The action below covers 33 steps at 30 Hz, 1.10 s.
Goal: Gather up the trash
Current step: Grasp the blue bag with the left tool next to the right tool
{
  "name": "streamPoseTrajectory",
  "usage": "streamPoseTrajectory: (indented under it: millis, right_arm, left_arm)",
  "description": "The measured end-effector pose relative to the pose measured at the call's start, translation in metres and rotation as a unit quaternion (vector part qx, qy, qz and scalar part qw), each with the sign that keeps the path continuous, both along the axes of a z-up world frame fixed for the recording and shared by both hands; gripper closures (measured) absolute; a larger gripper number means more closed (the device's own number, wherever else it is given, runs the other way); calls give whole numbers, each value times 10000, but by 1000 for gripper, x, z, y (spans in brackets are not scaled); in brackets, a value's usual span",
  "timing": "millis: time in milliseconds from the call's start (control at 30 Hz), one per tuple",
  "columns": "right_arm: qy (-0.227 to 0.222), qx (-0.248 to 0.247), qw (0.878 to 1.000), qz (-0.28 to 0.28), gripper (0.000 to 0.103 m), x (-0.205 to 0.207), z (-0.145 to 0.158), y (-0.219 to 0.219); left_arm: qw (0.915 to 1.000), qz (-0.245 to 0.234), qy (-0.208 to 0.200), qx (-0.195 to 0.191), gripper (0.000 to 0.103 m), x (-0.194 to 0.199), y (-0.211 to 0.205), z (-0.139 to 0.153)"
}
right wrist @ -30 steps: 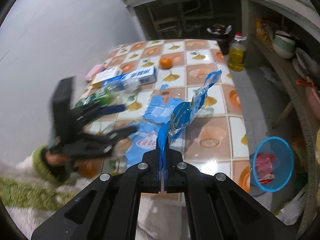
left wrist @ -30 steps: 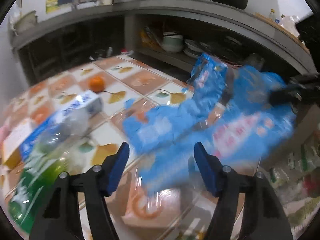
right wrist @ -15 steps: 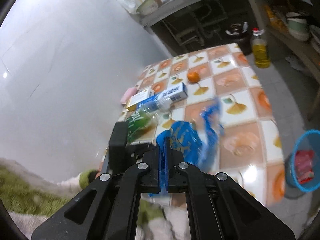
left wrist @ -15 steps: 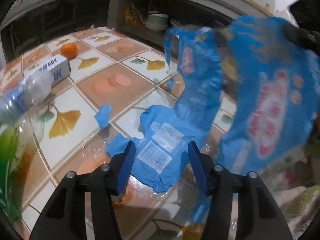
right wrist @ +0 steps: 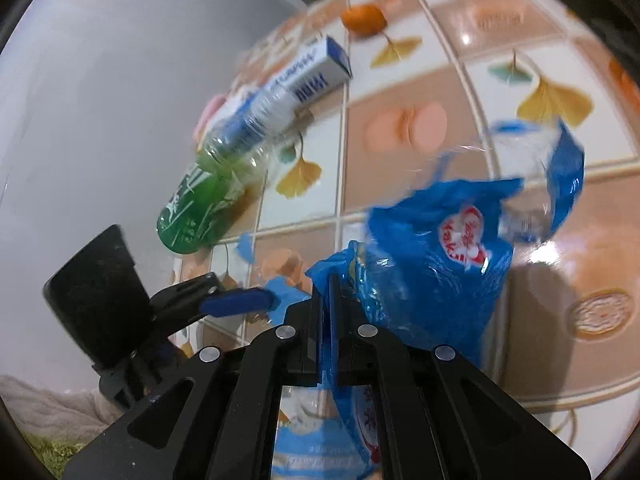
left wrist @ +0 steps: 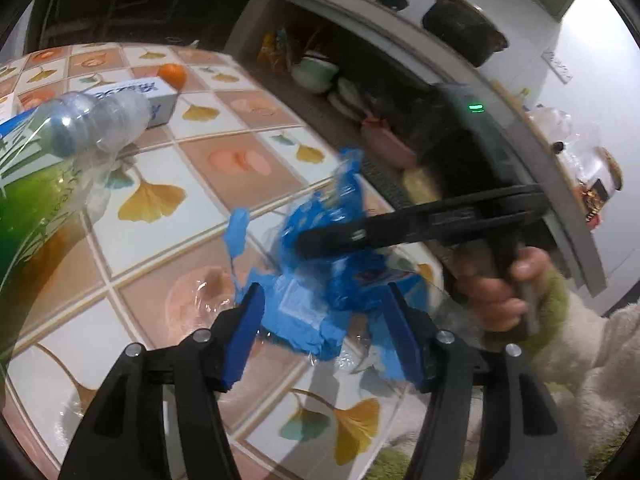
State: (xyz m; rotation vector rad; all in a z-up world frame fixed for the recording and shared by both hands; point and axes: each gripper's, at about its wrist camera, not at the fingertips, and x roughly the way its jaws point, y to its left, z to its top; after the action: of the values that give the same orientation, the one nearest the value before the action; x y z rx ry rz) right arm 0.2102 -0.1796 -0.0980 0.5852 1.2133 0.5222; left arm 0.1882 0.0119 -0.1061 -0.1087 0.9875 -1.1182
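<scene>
A crumpled blue plastic wrapper (left wrist: 316,300) lies on the tiled table near its front edge, between the open fingers of my left gripper (left wrist: 326,336). My right gripper (right wrist: 328,312) is shut on the same blue wrapper (right wrist: 436,248) and holds it low over the table; it shows from the side in the left wrist view (left wrist: 320,240). A green plastic bottle (right wrist: 216,184) lies on its side at the left, also in the left wrist view (left wrist: 48,160). The left gripper shows in the right wrist view (right wrist: 240,300).
A white and blue carton (left wrist: 132,100) and an orange fruit (left wrist: 173,75) lie further back on the table (left wrist: 240,168). Shelves with bowls and plates (left wrist: 320,76) stand beyond the table's right edge. A wall (right wrist: 100,80) bounds the left side.
My right gripper has come down from high above the table to just over it, with the wrapper bunched up. My left gripper has moved forward around the wrapper's lower part.
</scene>
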Motion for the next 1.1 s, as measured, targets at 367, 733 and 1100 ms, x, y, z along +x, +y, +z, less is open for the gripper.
streamPoseTrajectory:
  millis: [367,733,1100]
  right_arm:
    - [633,1164,9912,62,50,11,-11,-8]
    - [-350,2493,9676,185,36,-19,44,-38]
    - [-169,1533,9817,-1119,29,-16,29,-111]
  left_arm:
    - [9986,71,-231,472,44,-3,-21,-9]
    - [9875,306,-926,1238,45,-12,-39,-9]
    - [9782,236,-1373,1542,45,-21,-46,-10]
